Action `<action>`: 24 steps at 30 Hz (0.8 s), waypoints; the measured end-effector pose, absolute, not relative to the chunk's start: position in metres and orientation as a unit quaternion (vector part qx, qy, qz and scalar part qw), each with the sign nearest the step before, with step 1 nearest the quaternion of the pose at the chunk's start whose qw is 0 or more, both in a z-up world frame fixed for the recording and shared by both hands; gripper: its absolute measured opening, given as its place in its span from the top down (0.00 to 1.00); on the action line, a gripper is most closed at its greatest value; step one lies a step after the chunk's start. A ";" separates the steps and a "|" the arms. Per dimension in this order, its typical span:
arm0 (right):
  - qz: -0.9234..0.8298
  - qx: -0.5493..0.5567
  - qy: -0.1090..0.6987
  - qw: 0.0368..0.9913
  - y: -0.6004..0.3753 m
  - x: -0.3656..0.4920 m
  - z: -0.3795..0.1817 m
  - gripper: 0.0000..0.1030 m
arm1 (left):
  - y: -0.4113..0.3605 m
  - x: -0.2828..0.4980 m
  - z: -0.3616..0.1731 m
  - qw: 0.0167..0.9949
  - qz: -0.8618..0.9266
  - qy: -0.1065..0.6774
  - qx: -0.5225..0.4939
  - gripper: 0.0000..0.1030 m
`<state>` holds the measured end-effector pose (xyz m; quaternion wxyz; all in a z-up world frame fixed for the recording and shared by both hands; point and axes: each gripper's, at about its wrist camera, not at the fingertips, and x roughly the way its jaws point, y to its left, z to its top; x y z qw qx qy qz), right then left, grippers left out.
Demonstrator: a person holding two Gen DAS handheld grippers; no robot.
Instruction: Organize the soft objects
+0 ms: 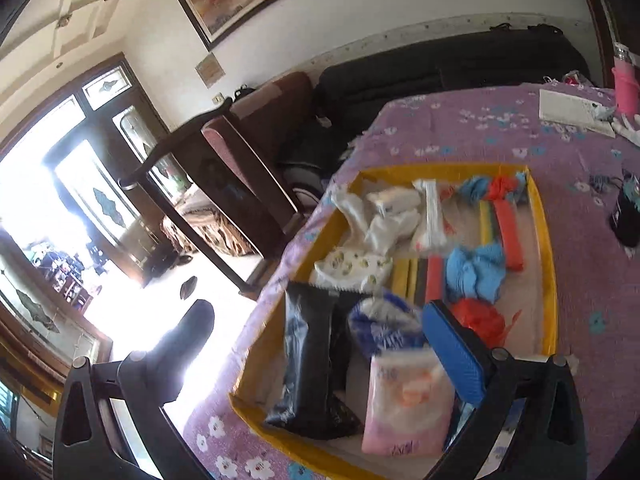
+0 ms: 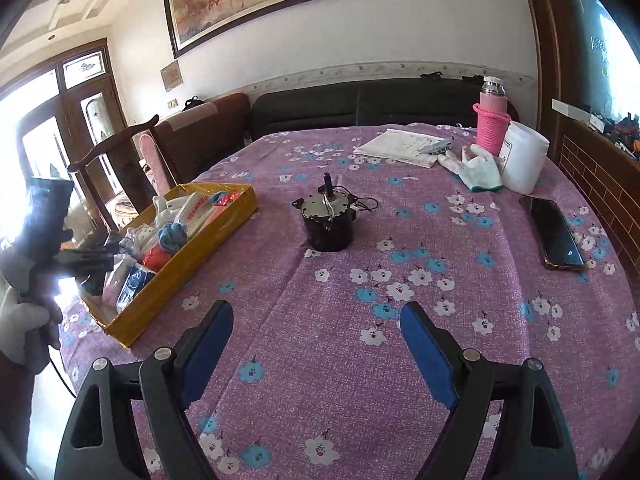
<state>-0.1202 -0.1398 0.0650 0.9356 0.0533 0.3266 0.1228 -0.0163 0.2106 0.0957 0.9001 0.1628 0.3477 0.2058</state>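
Over the near end of the yellow tray [image 1: 546, 236] of soft packets and cloths, the left gripper [image 1: 316, 344] gapes empty, while the right gripper [image 2: 316, 332], equally wide, hangs beside that tray over tablecloth (only its view shows the phone [image 2: 556, 238]).

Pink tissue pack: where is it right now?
In the left wrist view, the pink tissue pack lies at the near end of the yellow tray, right of the black packet.
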 end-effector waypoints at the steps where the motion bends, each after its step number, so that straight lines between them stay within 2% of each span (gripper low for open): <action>1: 0.122 0.058 0.328 0.935 -0.141 -0.119 0.065 0.14 | 0.206 -0.004 0.097 0.894 0.211 0.348 0.185 0.00; 6: 0.122 0.077 0.339 0.930 -0.146 -0.118 0.061 0.14 | 0.203 0.063 0.056 0.849 0.217 0.418 0.240 0.00; 8: 0.119 0.076 0.339 0.930 -0.146 -0.118 0.061 0.14 | 0.193 0.075 0.037 0.844 0.165 0.451 0.238 0.00; 10: 0.113 0.069 0.339 0.931 -0.145 -0.118 0.062 0.14 | 0.181 0.073 0.036 0.851 0.138 0.446 0.242 0.00; 15: 0.114 0.064 0.346 0.929 -0.141 -0.111 0.063 0.14 | 0.199 0.039 0.091 0.904 0.116 0.380 0.160 0.00; 20: 0.141 0.064 0.350 0.924 -0.120 -0.106 0.060 0.14 | 0.220 -0.050 0.165 0.963 0.142 0.210 0.089 0.00; 24: 0.171 0.045 0.358 0.917 -0.089 -0.105 0.055 0.14 | 0.222 -0.115 0.189 0.988 0.100 0.108 0.042 0.00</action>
